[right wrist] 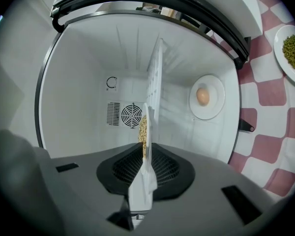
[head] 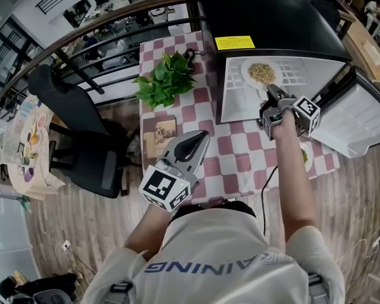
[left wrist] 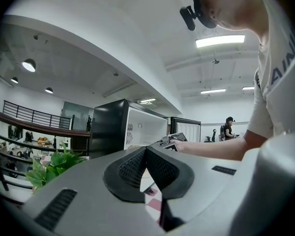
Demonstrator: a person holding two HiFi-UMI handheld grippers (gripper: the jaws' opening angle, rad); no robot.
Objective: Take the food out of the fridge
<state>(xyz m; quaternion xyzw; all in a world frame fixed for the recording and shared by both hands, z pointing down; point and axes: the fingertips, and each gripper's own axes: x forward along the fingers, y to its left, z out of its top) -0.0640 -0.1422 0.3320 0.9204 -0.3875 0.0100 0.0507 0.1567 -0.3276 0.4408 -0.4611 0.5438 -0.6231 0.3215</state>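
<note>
The black fridge (head: pixel 266 18) stands open on the checked table (head: pixel 240 154). On its white shelf lies a white plate of pale grains (head: pixel 261 73). My right gripper (head: pixel 273 95) reaches into the fridge and is shut on that plate's near rim. In the right gripper view the grain plate (right wrist: pixel 146 127) shows edge-on between the pads of the right gripper (right wrist: pixel 145 149). A second white plate with a round orange-tan item (right wrist: pixel 206 97) sits deeper inside. My left gripper (head: pixel 199 138) hovers over the table, shut and empty, and is also seen from behind as the left gripper (left wrist: pixel 146 149).
A white plate of green food (right wrist: pixel 294 48) rests on the table right of the fridge. The fridge door (head: pixel 361 122) hangs open at the right. A leafy plant (head: pixel 166 78) and a small picture card (head: pixel 159 135) are on the table's left part. A black chair (head: pixel 76 125) stands beside it.
</note>
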